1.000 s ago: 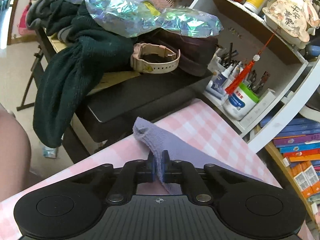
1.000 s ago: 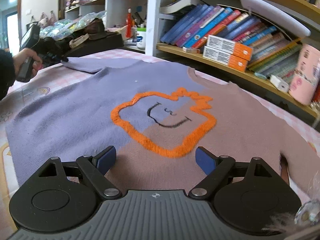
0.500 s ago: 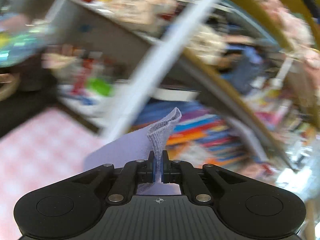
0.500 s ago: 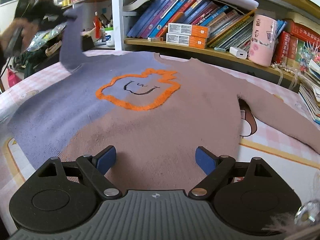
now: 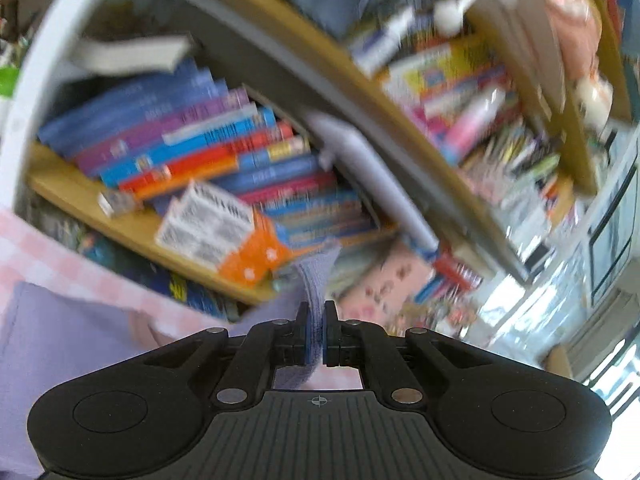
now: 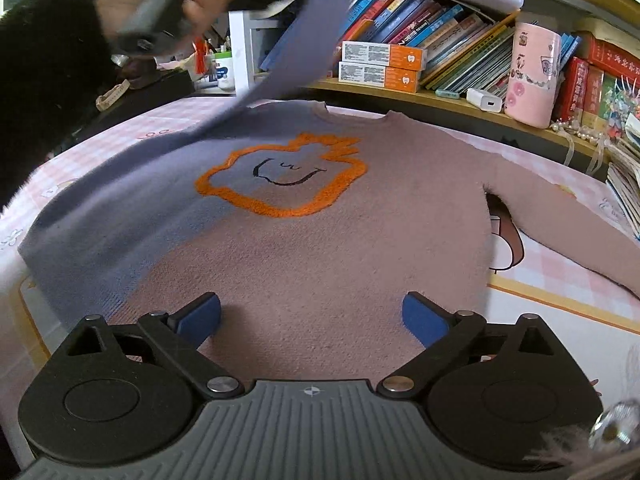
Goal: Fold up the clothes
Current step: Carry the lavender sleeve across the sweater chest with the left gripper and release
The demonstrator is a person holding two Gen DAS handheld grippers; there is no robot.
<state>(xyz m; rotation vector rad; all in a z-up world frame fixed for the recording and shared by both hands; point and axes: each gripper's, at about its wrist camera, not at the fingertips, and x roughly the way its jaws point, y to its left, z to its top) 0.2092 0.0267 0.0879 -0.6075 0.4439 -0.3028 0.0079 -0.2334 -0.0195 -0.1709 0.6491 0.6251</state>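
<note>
Pink checked tablecloth (image 6: 560,264) beneath bookshelf (image 6: 440,96)

Left gripper (image 5: 315,334) raised, jaws pinched together; right gripper (image 6: 312,316) low, jaws apparently wide apart.

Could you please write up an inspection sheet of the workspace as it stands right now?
Surface: pink checked tablecloth, mostly under the garment.
Job's things: sweater spread flat, face up; its blue sleeve lifted off the table.
Clutter: pink cup, white charger, two orange-ended boxes on the shelf.
Grippers: left hand-held gripper shut on the sleeve cuff; right hand-held gripper open above the hem, holding nothing.
Cables: nothing seen.
Surroundings: bookshelf packed with books behind the table.
</note>
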